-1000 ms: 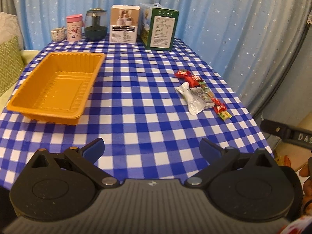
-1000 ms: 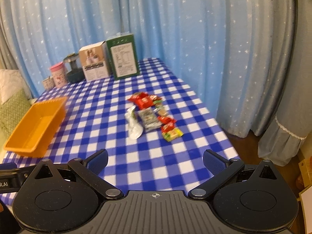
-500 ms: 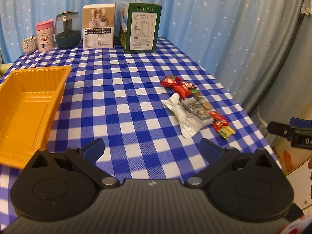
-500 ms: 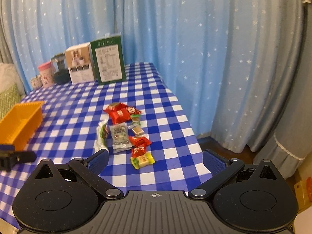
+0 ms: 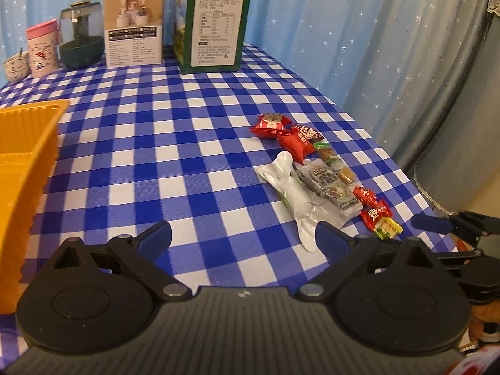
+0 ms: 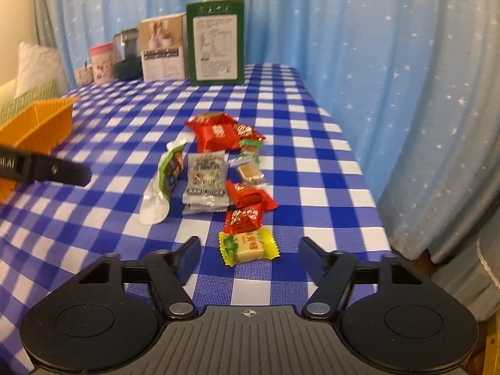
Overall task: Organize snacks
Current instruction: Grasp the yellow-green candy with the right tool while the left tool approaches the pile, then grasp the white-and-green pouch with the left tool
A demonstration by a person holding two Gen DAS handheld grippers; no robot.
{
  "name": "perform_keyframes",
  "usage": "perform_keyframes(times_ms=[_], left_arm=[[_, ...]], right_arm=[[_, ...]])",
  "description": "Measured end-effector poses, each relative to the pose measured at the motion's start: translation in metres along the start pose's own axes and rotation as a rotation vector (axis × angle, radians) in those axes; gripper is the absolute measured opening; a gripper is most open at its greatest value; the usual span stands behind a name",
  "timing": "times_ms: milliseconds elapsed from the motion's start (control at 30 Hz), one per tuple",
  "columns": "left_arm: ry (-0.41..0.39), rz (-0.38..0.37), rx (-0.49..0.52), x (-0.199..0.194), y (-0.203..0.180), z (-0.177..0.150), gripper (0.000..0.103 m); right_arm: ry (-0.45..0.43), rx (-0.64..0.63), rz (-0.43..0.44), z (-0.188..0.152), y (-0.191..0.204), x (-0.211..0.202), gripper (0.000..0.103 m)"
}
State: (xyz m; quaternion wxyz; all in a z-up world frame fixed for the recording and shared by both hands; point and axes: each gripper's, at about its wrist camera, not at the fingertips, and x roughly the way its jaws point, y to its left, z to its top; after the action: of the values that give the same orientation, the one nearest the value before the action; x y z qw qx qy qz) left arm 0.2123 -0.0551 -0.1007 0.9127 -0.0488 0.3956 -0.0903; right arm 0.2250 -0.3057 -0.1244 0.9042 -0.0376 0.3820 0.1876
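A pile of wrapped snacks [image 5: 325, 175] lies on the blue checked tablecloth near its right edge. It holds red packets, a grey packet [image 6: 206, 175] and a white pouch [image 5: 293, 193]. Nearest to me is a yellow candy [image 6: 248, 247]. My right gripper [image 6: 250, 250] hangs low over the cloth, jaws closing, with the yellow candy between the fingers and untouched. My left gripper [image 5: 242, 234] is wide and closing slightly over bare cloth, the pouch's tail beside its right finger. The orange tray [image 5: 28, 156] stands at the left.
At the table's back stand a green box [image 5: 212, 25], a white box [image 5: 134, 28], a dark jar [image 5: 81, 40], a pink cup [image 5: 42, 48] and a small cup [image 5: 17, 65]. Blue curtains hang behind and to the right. The table's right edge [image 6: 353, 156] runs close to the snacks.
Both grippers have come down and closer to the snack pile. The right gripper's jaws have narrowed around the yellow candy. The tray has slid toward the left edge of the left wrist view.
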Motion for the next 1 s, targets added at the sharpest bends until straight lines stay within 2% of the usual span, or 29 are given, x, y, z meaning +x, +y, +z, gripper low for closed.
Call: perform_keyframes(times_ms=[100, 267, 300, 400, 500, 833, 1000], left_arm=[[0.006, -0.010, 0.003, 0.009, -0.002, 0.001, 0.096], [0.018, -0.033, -0.004, 0.017, -0.003, 0.001, 0.094], [0.021, -0.037, -0.003, 0.018, -0.003, 0.001, 0.094], [0.030, -0.044, -0.006, 0.020, -0.004, 0.000, 0.093], [0.033, -0.051, -0.006, 0.021, -0.007, 0.002, 0.092], [0.006, -0.102, -0.040, 0.032, -0.016, 0.018, 0.087], [0.015, -0.160, -0.088, 0.051, -0.023, 0.027, 0.073]], right_arm=[[0.008, -0.001, 0.006, -0.001, -0.004, 0.012, 0.062], [0.006, -0.009, 0.012, -0.003, -0.004, 0.018, 0.051], [0.002, -0.005, 0.010, -0.003, -0.004, 0.018, 0.045], [-0.001, -0.017, 0.009, -0.002, -0.003, 0.018, 0.040], [-0.004, -0.036, 0.012, -0.002, 0.001, 0.016, 0.027], [-0.040, -0.012, -0.006, -0.001, -0.001, 0.003, 0.024], [-0.057, 0.017, -0.026, 0.002, -0.004, -0.004, 0.024]])
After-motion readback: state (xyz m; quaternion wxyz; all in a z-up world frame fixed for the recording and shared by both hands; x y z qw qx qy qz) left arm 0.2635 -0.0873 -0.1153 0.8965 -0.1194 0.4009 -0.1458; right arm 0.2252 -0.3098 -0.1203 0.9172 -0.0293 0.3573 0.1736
